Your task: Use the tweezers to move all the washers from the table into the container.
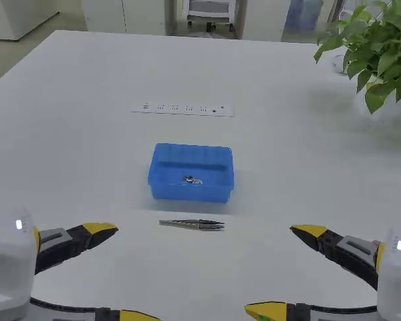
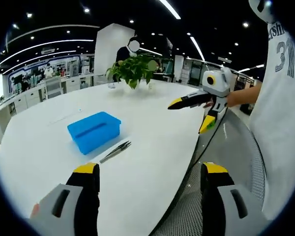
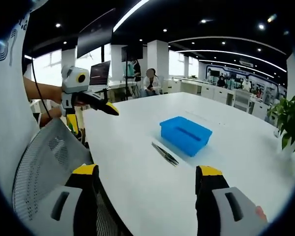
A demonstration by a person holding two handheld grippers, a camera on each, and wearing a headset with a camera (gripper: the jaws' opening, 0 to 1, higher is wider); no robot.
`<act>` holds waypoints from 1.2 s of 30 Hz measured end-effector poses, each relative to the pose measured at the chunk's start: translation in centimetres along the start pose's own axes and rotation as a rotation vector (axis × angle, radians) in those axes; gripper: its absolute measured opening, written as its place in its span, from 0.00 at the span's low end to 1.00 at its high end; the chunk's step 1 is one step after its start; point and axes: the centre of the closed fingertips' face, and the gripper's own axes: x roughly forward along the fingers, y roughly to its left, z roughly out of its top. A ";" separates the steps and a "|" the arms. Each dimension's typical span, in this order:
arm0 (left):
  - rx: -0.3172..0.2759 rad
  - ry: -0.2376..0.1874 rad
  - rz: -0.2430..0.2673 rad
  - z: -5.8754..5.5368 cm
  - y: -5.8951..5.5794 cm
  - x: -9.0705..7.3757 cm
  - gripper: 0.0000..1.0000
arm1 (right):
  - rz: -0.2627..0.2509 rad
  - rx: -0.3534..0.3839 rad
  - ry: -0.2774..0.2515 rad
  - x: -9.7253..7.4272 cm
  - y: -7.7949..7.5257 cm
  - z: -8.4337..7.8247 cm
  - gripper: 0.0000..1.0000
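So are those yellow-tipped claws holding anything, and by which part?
Nothing is held. The left gripper and right gripper are open and empty; the slim metal tweezers lie on the white table in front of the blue plastic container.

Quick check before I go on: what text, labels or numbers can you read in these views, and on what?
"31", partly cut off: on the person's white shirt, left gripper view.
Letters above that number: cropped, not readable.
Markings on the power strip: too small to read.
On the container and the tweezers: no text seen.
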 end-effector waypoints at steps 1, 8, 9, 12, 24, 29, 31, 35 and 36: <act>0.016 0.010 -0.009 0.1 -0.2 0.1 0.90 | -0.006 -0.010 -0.019 0.1 0.0 0.6 0.87; 0.047 0.011 0.021 0.8 0.3 0.3 0.97 | -0.004 -0.025 0.000 1.0 0.5 0.9 0.99; 0.048 0.009 0.026 0.8 0.4 0.2 0.97 | -0.002 -0.025 0.000 1.1 0.6 0.9 1.00; 0.047 0.007 0.038 0.9 0.8 0.1 0.99 | 0.003 -0.036 0.016 1.4 0.8 0.8 1.00; 0.024 0.006 0.074 0.2 1.2 -0.2 0.99 | -0.010 -0.030 0.026 1.2 0.7 0.9 0.98; 0.021 0.012 0.065 -0.1 0.8 0.2 0.99 | -0.017 -0.025 0.036 1.0 0.5 0.5 0.96; 0.018 0.024 0.064 -0.4 0.7 0.3 0.99 | -0.019 -0.034 0.048 0.9 0.4 0.1 0.96; 0.024 0.043 0.041 -1.0 0.3 0.0 0.99 | -0.033 -0.007 0.045 0.7 0.1 -0.2 0.95; 0.025 0.054 0.041 -1.2 0.4 -0.1 0.99 | -0.033 -0.007 0.045 0.6 0.1 -0.2 0.94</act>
